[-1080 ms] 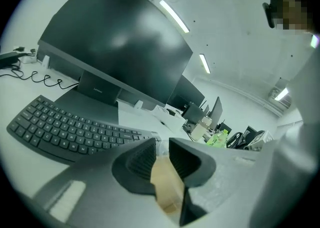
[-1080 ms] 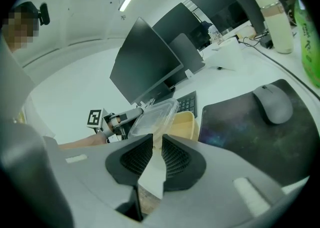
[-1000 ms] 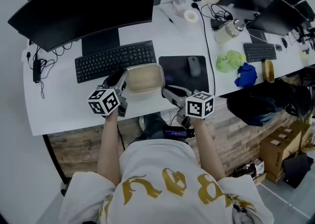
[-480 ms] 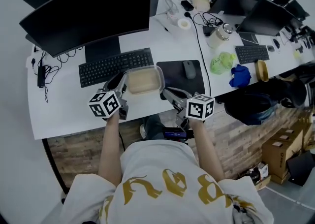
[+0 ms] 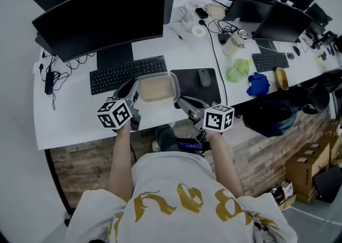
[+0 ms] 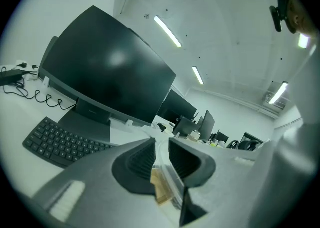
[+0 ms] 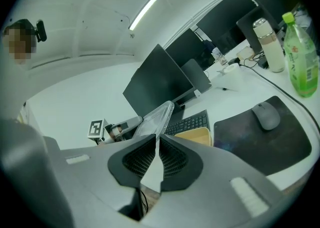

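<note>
Two grippers clamp one lidded container (image 5: 156,88). Left gripper (image 5: 132,89) jaws are closed on its left rim; right gripper (image 5: 181,101) jaws are closed on its right rim. The container sits just in front of the keyboard (image 5: 128,74), beside the mouse pad (image 5: 195,84).

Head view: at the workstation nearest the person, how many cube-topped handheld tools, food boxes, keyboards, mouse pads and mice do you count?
Beige container with clear lid: 1
Grippers: 2 (left gripper, right gripper, both shut on that container)
Black keyboard: 1
Black mouse pad: 1
Grey mouse: 1
Total: 6
</note>
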`<state>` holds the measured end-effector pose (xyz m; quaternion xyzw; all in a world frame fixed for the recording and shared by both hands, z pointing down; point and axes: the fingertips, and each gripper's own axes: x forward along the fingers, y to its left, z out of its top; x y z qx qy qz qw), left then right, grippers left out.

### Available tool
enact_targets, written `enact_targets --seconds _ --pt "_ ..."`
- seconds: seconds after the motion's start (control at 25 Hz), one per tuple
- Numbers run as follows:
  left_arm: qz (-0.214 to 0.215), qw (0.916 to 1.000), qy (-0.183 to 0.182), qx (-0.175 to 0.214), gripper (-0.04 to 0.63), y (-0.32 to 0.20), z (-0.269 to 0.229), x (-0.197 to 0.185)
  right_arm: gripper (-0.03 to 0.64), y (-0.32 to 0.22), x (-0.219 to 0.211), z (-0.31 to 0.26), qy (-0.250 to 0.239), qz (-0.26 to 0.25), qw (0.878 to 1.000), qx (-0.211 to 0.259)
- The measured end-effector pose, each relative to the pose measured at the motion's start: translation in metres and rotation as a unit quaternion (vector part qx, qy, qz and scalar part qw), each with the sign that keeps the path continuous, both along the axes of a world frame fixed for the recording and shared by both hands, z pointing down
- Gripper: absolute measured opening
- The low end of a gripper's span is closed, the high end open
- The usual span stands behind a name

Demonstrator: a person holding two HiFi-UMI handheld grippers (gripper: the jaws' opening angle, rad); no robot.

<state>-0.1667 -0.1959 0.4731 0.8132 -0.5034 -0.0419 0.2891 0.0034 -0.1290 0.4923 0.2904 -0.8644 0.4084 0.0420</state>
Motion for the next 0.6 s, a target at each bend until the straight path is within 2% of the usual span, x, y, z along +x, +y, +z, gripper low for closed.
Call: enact_targets --seconds 0.6 --pt "-0.007 0.9999 0.005 0.014 0.081 0.01 -0.015 -0.003 0.044 0.009 -0.002 -0.016 -0.017 0.002 1.0 0.012"
